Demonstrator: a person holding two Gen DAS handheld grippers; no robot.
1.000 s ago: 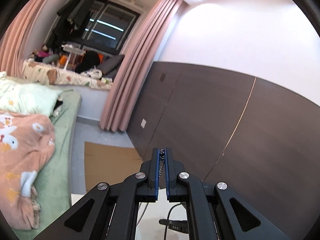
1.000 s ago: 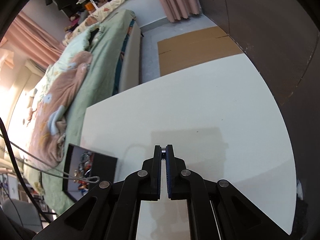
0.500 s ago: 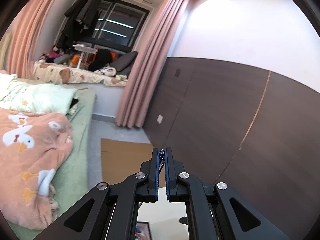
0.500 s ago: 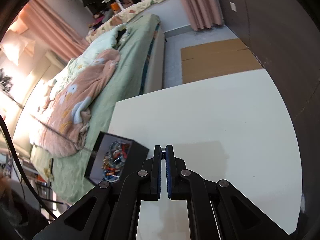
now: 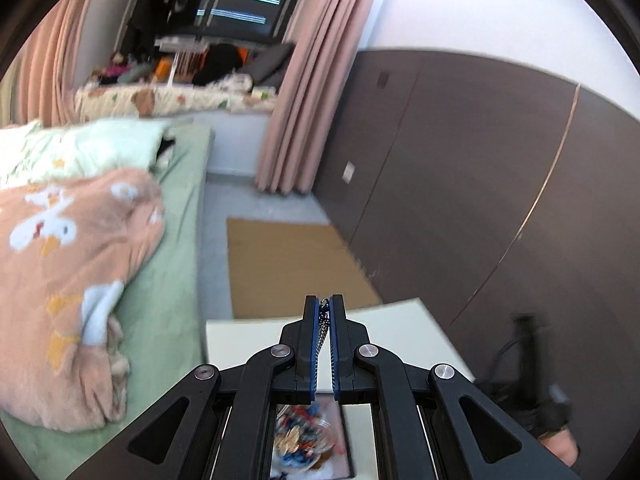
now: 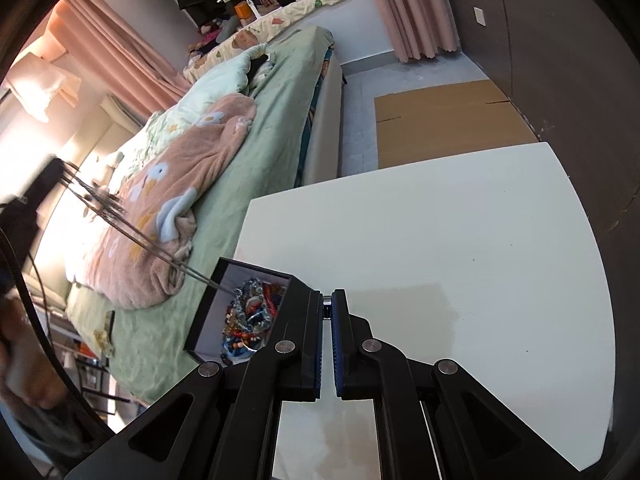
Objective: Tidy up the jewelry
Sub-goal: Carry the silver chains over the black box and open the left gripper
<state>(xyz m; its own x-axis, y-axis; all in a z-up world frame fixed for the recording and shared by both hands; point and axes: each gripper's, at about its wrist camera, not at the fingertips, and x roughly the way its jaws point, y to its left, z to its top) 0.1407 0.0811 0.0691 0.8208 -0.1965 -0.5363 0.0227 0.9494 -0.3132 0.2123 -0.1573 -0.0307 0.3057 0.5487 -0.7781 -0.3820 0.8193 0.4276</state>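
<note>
White table (image 6: 460, 240) beside bed (image 6: 280, 120) bears jewelry box (image 6: 248, 312); left gripper (image 5: 324, 312) pinches chain (image 5: 322, 332), right gripper (image 6: 327, 308) clenched.

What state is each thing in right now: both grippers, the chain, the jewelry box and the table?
left gripper: shut on the chain
chain: pinched between the fingers, its length running taut down to the jewelry box
right gripper: shut, something small and metallic between its tips
jewelry box: open, upright on the table, holding mixed beads
table: bare apart from the box
</note>
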